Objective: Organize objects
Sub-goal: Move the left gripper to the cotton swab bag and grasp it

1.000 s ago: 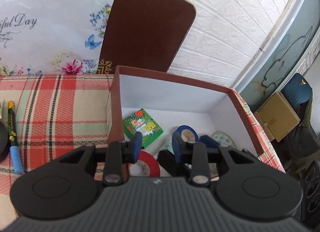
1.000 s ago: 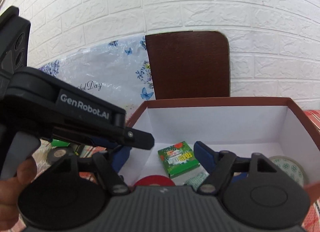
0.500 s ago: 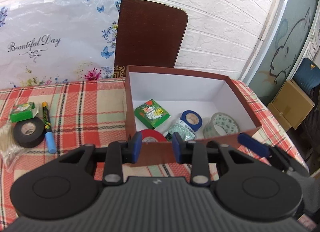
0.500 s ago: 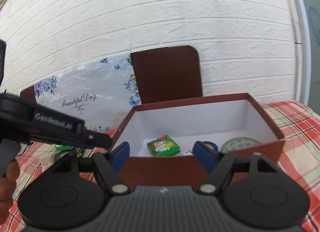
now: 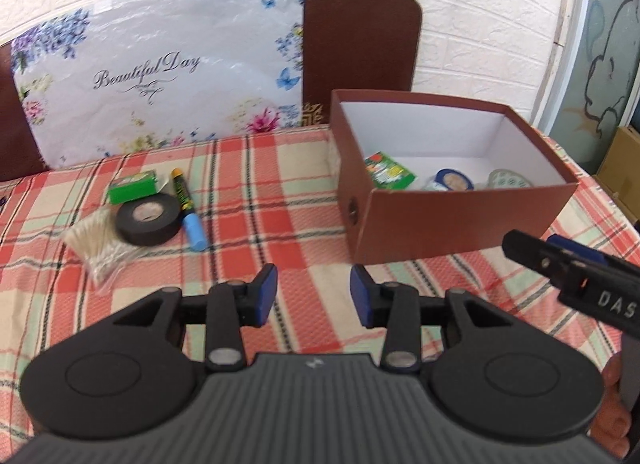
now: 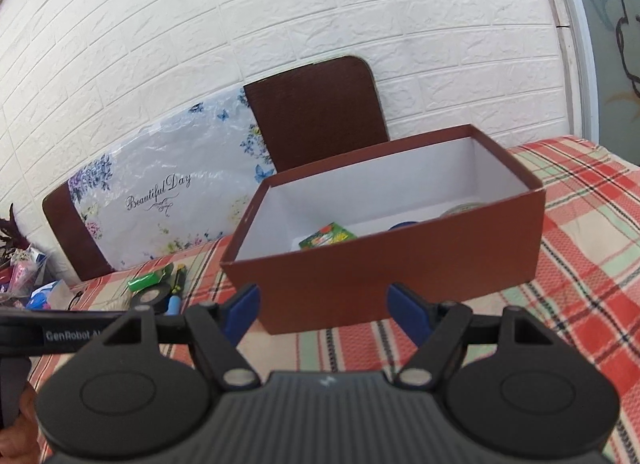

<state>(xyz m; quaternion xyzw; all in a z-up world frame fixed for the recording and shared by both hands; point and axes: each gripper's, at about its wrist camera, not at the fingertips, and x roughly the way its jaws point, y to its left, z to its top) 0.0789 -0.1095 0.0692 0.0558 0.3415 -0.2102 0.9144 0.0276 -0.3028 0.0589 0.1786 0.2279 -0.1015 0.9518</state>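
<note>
A brown box (image 5: 460,220) with white inside stands on the plaid cloth; it also shows in the right wrist view (image 6: 384,284). Inside lie a green packet (image 5: 388,174), a blue tape roll (image 5: 454,180) and a clear patterned tape roll (image 5: 508,180). Left of the box lie a black tape roll (image 5: 148,222), a green box (image 5: 134,189), a blue-capped marker (image 5: 187,208) and a bag of thin sticks (image 5: 98,246). My left gripper (image 5: 314,296) is open and empty, near the front of the table. My right gripper (image 6: 324,312) is open and empty, just in front of the box.
A brown chair back (image 5: 360,52) and a floral plastic sheet (image 5: 160,72) stand behind the table against the white brick wall. The right gripper's body (image 5: 576,280) shows at the right of the left wrist view. Clutter (image 6: 28,280) lies at the far left.
Both grippers have pulled back and up from over the box to in front of it. The left gripper has also swung left, bringing the loose items into view.
</note>
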